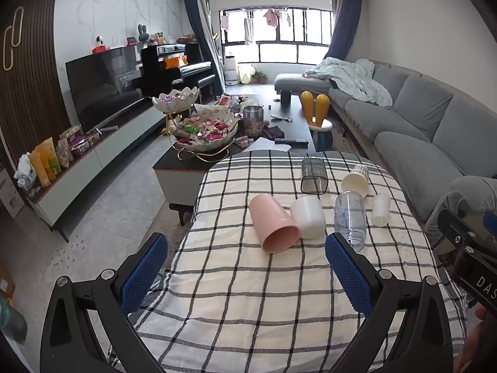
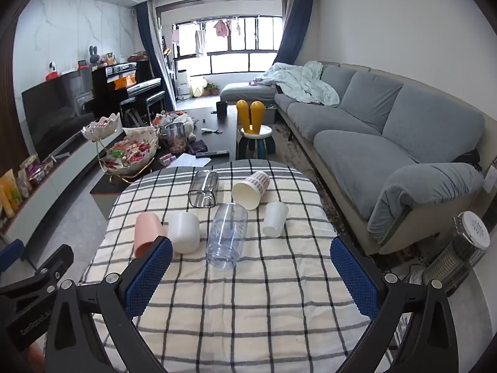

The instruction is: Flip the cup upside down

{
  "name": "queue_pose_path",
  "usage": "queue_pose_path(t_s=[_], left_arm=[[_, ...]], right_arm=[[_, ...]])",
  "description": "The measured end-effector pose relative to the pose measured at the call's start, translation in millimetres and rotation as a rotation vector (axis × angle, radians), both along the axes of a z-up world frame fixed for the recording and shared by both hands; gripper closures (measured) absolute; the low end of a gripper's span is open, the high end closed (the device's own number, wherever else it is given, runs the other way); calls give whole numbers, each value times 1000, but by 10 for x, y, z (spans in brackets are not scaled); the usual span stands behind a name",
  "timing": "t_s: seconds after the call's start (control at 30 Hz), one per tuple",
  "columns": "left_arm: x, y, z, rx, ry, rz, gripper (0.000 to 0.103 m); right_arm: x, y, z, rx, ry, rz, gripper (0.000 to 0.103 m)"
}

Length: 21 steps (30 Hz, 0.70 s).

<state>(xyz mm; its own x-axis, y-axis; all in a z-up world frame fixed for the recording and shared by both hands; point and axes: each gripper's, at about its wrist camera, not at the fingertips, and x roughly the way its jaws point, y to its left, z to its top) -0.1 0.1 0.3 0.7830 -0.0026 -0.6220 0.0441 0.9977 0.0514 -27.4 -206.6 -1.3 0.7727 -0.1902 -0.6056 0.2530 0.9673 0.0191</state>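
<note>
Several cups lie on their sides on a checked tablecloth (image 1: 248, 295): a pink cup (image 1: 273, 225) (image 2: 146, 233), a white cup (image 1: 307, 216) (image 2: 184, 231), a clear plastic cup (image 1: 350, 217) (image 2: 226, 236), a small frosted cup (image 1: 380, 209) (image 2: 275, 219), a patterned paper cup (image 1: 355, 180) (image 2: 251, 188) and a dark clear square cup (image 1: 313, 175) (image 2: 204, 188). My left gripper (image 1: 247, 275) is open and empty, short of the pink cup. My right gripper (image 2: 251, 275) is open and empty, short of the clear cup.
Beyond the table's far edge stands a dark coffee table (image 1: 292, 121) with tiered snack bowls (image 1: 205, 130) and a jar. A grey sofa (image 2: 388, 143) runs along the right. A heater (image 2: 459, 248) stands right of the table. A TV cabinet (image 1: 93, 161) lines the left wall.
</note>
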Motion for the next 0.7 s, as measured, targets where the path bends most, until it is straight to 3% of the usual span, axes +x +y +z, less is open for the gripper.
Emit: queue_pose_path(t_s=[0.7], left_arm=[[-57, -12, 66, 1, -23, -13, 0]], right_arm=[[-21, -2, 4, 6, -16, 0, 1]])
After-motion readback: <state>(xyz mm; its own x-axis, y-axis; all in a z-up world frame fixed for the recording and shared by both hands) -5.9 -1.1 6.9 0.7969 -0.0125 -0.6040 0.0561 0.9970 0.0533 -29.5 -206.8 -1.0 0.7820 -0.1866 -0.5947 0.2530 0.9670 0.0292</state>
